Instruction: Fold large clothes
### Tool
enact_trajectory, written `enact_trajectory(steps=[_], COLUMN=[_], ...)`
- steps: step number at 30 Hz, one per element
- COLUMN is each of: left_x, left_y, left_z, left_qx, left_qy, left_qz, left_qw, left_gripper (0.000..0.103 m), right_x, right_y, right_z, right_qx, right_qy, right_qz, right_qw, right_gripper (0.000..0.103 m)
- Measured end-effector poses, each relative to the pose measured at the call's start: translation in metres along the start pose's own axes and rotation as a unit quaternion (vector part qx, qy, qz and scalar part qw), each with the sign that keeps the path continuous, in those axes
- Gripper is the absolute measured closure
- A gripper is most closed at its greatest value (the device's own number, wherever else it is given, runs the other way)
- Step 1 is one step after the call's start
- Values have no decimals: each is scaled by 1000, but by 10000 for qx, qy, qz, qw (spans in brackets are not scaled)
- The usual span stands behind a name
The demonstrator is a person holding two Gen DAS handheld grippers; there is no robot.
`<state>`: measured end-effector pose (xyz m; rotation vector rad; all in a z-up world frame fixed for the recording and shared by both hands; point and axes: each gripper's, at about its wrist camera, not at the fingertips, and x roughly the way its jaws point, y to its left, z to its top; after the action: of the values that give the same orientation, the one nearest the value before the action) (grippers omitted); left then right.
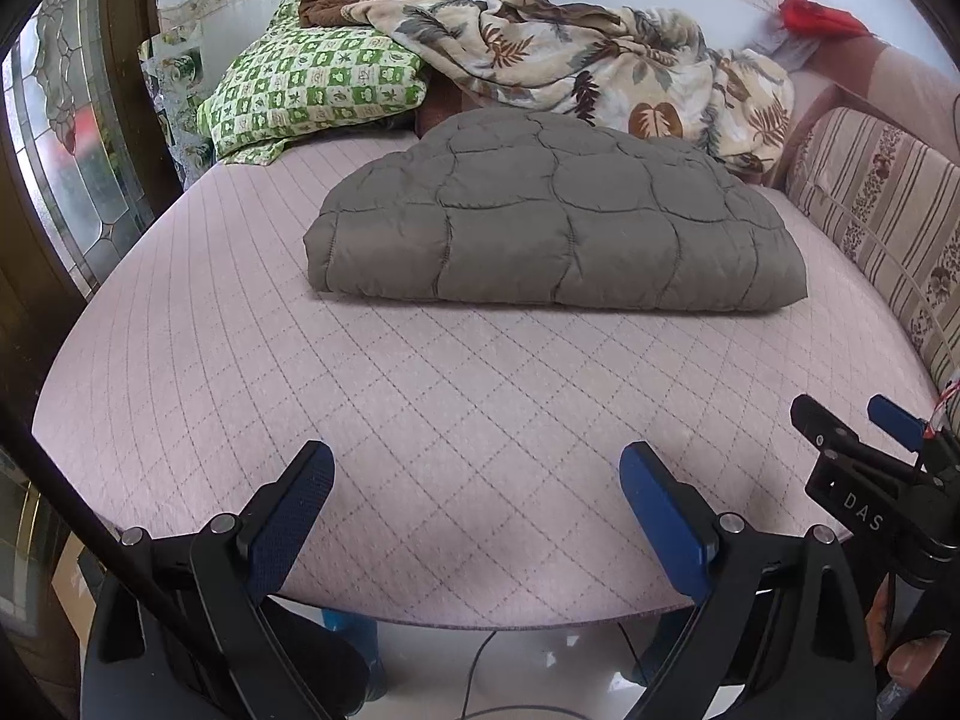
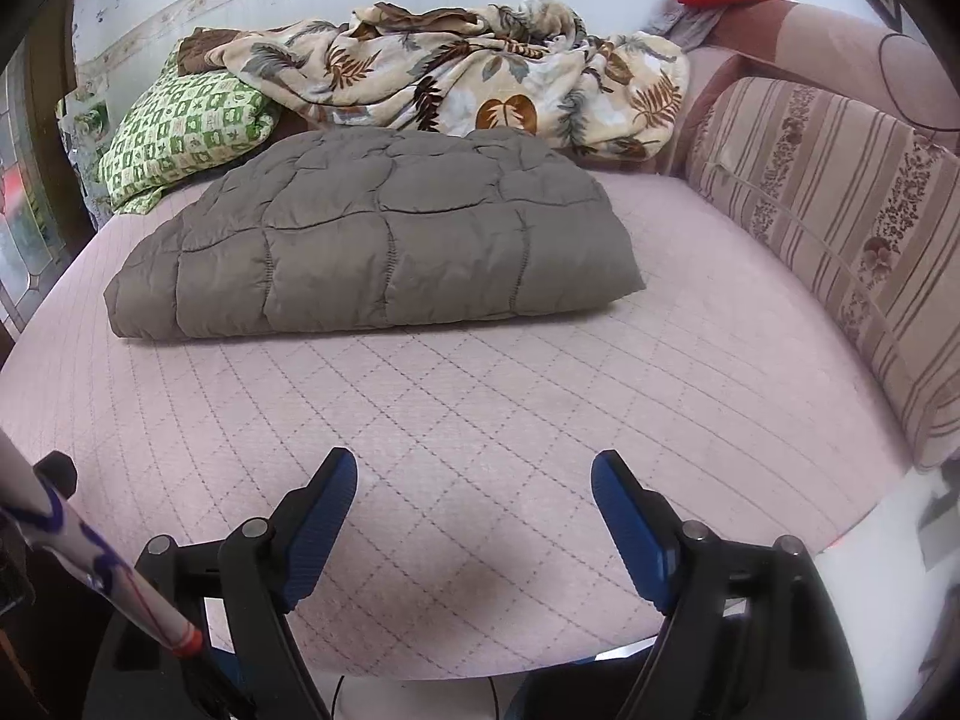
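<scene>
A: Hovering over the near edge of the bed (image 1: 240,372), both claws look released; the left gripper (image 1: 477,468) has nothing between its blue pads (image 1: 294,516), and the right gripper (image 2: 474,474) stands just as wide and bare

B: And the grey quilted jacket (image 1: 558,222)?

A: It lies folded into 1 thick bundle toward the far edge, just in front of the leaf-print blanket (image 1: 576,54) and the green checked pillow (image 1: 312,84), well apart from both claws

B: So which step is it?

A: I judge the fold finished, or paused between folds. Any further fold calls for reaching forward across the mattress and pinching 2 corners of the near hem, 1 per claw
</scene>
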<state>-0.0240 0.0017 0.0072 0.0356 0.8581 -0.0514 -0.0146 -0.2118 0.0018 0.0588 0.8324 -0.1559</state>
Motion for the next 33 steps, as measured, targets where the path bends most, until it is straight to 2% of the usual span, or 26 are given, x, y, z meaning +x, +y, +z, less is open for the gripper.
enact_trajectory(steps=[33], left_x=[13], left_y=[17], left_z=[-10], left_qx=[-197], left_qy=[290], left_qz=[54], left_qw=[9994], left_gripper=[8], right_x=[0], right_y=[17], right_z=[-9], right_qx=[-248], right_qy=[50], right_qz=[-204], right_qw=[9995], right_gripper=[17])
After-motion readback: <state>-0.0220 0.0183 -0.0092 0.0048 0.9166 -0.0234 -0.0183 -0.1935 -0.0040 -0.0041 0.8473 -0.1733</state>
